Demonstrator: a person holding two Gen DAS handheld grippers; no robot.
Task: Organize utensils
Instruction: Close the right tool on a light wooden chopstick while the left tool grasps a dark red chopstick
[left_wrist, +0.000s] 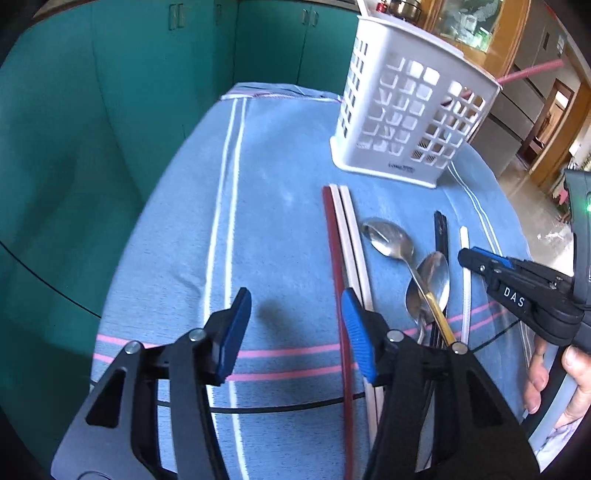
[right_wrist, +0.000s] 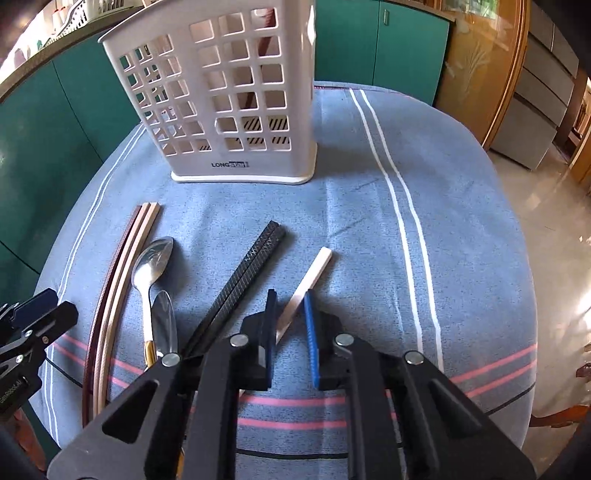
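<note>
A white lattice utensil holder (left_wrist: 406, 110) (right_wrist: 229, 99) stands at the far side of a blue striped cloth. In front of it lie a red and two pale chopsticks (left_wrist: 343, 251) (right_wrist: 125, 258), two steel spoons (left_wrist: 391, 236) (right_wrist: 151, 262), black chopsticks (right_wrist: 251, 269) (left_wrist: 440, 229) and a single white chopstick (right_wrist: 310, 280) (left_wrist: 466, 273). My left gripper (left_wrist: 295, 306) is open and empty, above the cloth just left of the red chopstick. My right gripper (right_wrist: 290, 302) is open, its fingers on either side of the white chopstick's near end, not closed on it.
The table (right_wrist: 443, 221) is round and covered by the blue cloth, with its edge close on all sides. Green cabinets (left_wrist: 110, 110) stand behind on the left. A wooden cabinet (right_wrist: 480, 74) and tiled floor lie to the right.
</note>
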